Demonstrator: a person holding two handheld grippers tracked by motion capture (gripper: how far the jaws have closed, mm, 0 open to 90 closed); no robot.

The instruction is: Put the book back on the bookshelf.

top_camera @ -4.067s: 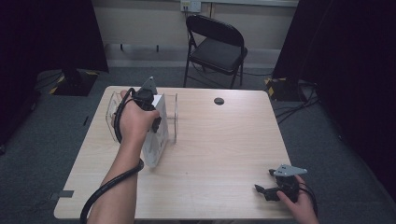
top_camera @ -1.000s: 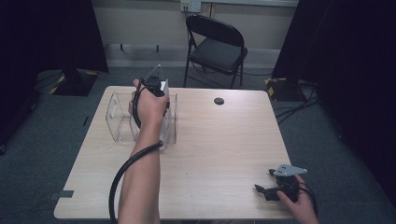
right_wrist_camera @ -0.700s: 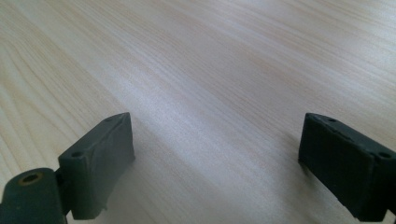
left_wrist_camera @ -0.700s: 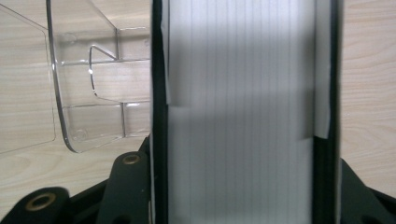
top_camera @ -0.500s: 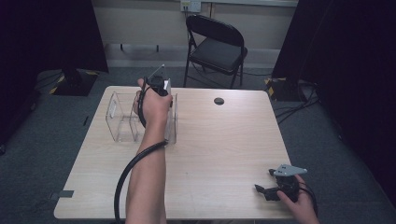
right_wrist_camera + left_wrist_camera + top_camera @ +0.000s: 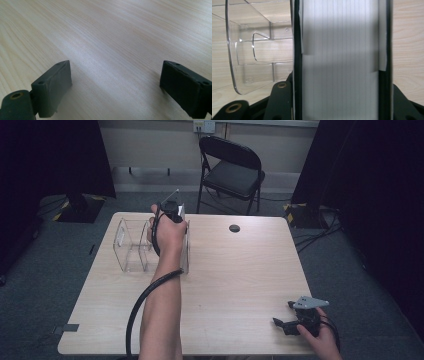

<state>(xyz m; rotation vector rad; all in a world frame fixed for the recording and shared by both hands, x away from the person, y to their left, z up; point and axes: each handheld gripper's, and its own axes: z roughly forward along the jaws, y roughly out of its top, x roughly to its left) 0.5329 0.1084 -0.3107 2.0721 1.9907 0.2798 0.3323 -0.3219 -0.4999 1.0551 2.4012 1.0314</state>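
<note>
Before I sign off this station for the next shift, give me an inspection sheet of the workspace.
Surface: light wooden table, bare grain, round black grommet.
Job's things: clear plastic box; white ribbed panel at its right side.
Clutter: nothing seen.
Grippers: left gripper shut on the panel; right gripper open, low over the table's near right corner.
Cables: black cable along the left forearm.
Surroundings: black folding chair, dark curtains, grey carpet.

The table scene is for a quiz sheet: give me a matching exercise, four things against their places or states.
1. left gripper
2. right gripper
3. clear box
4. folding chair

a. beyond the table's far edge
b. open, low over bare wood at the near right corner
c. on the table's far left part
d. shut on a white panel

Pairs: 1-d, 2-b, 3-c, 4-a
</note>
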